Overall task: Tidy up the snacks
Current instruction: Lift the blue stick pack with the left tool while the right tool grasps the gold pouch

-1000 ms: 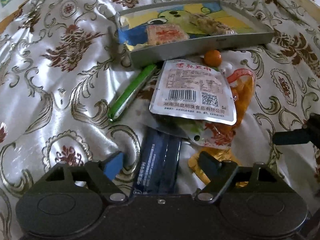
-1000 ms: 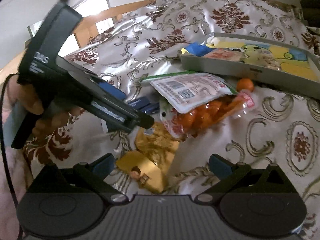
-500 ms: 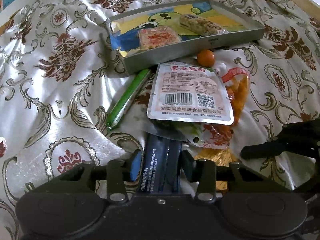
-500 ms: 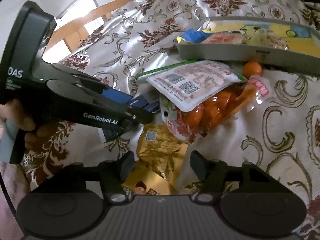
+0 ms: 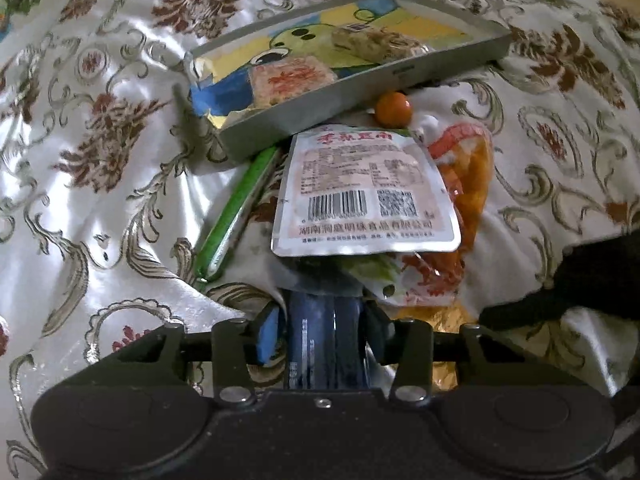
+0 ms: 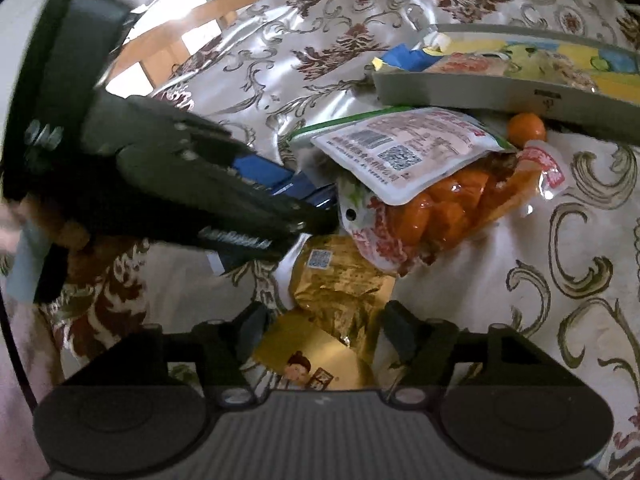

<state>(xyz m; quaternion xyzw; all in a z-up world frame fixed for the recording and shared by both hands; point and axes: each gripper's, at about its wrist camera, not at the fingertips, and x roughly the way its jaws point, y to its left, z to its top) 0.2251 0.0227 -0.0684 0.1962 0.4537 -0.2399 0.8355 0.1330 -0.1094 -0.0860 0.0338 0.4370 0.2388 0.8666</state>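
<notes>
Within the last second the left claw (image 5: 320, 330) has narrowed from wide onto the dark blue foil snack packet (image 5: 326, 340), gripping it below the shallow grey tray (image 5: 340, 90). The right claw (image 6: 322, 330) has half-closed around the crinkled gold wrapper (image 6: 340, 292); both seem ready for lifting.

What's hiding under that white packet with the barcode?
Under the white packet lies a clear bag of orange snacks, sticking out on one side, and the far end of a dark blue packet. Anything beneath its middle is covered.
</notes>
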